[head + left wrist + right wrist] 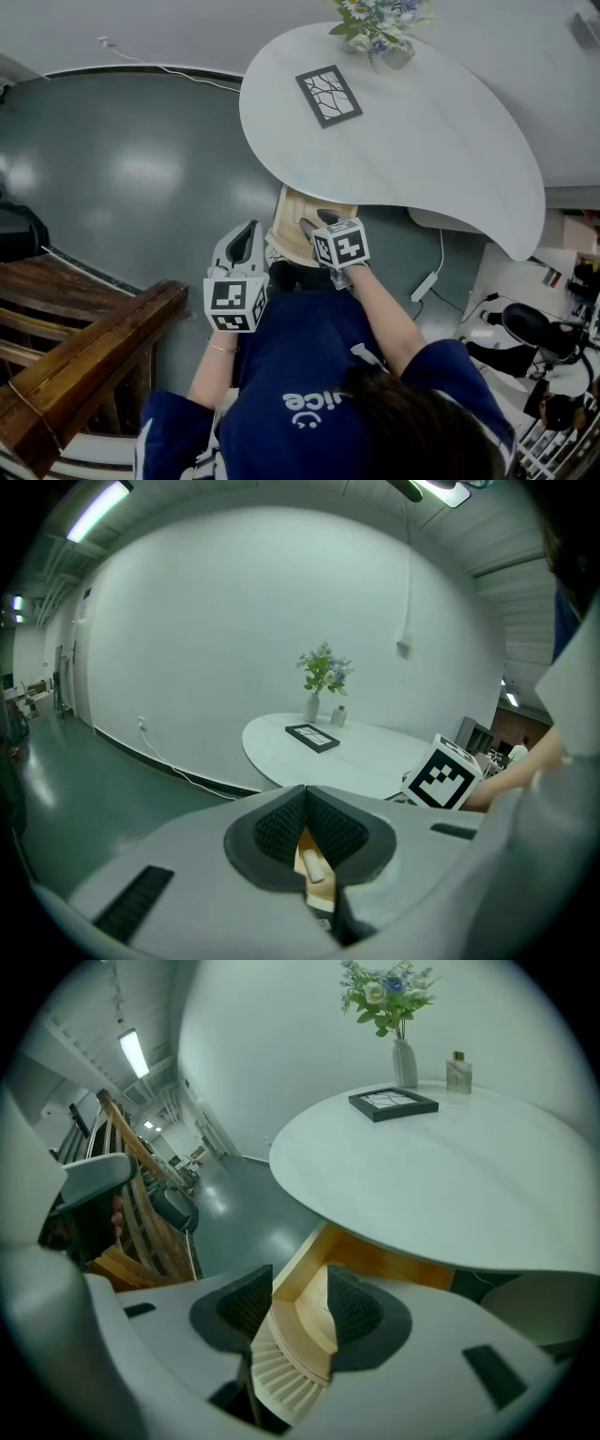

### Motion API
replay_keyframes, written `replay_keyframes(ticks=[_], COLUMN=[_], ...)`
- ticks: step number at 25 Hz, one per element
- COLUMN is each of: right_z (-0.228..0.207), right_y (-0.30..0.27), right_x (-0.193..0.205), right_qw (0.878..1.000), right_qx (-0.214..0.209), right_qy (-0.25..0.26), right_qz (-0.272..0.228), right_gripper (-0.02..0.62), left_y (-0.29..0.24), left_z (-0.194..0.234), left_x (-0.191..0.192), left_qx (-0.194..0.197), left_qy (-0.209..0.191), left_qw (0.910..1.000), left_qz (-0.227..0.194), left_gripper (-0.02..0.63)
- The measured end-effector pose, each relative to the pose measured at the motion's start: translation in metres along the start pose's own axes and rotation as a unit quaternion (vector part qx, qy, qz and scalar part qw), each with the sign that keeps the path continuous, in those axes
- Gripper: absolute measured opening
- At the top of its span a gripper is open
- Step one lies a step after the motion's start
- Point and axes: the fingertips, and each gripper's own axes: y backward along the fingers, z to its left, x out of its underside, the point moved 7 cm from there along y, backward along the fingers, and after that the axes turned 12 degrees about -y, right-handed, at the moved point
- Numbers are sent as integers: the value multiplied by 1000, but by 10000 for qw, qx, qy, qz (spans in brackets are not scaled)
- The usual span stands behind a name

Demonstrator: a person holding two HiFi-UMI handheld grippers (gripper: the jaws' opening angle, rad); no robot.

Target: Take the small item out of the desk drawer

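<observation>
A small cream item [314, 864] shows in the narrow slit under the left gripper's [305, 794] jaws, against tan wood. Whether it is pinched there or lies in the drawer below cannot be told. Those jaws stand together at their tips. The wooden drawer [296, 211] is pulled out from under the near edge of the white desk [422, 141]. The left gripper sits just beside its left side. The right gripper [300, 1288] stands with its jaws apart, straddling the drawer's curved, ribbed front [281, 1372] without pressing on it. Toward the desk's far edge stand a picture frame [329, 95] and a vase of flowers [380, 28].
</observation>
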Motion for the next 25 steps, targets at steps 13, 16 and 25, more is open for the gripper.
replay_keyframes(ticks=[13,16,25], right_z=[-18,-20,-28], right_y=[-67,-78,-111], right_x=[10,8,12], right_qw=[9952,9898,9888], right_qx=[504,667,579], right_qy=[675,1204,1237], right_qz=[492,373,605], right_gripper=[209,204,208], left_y=[23,28,38], left_z=[5,6,12], left_x=[15,21,38], left_qx=[-656,-807,-1149], left_qy=[51,119,409], left_qw=[9968,9951,9895], left_qz=[455,558,775], left_gripper=[5,5,5])
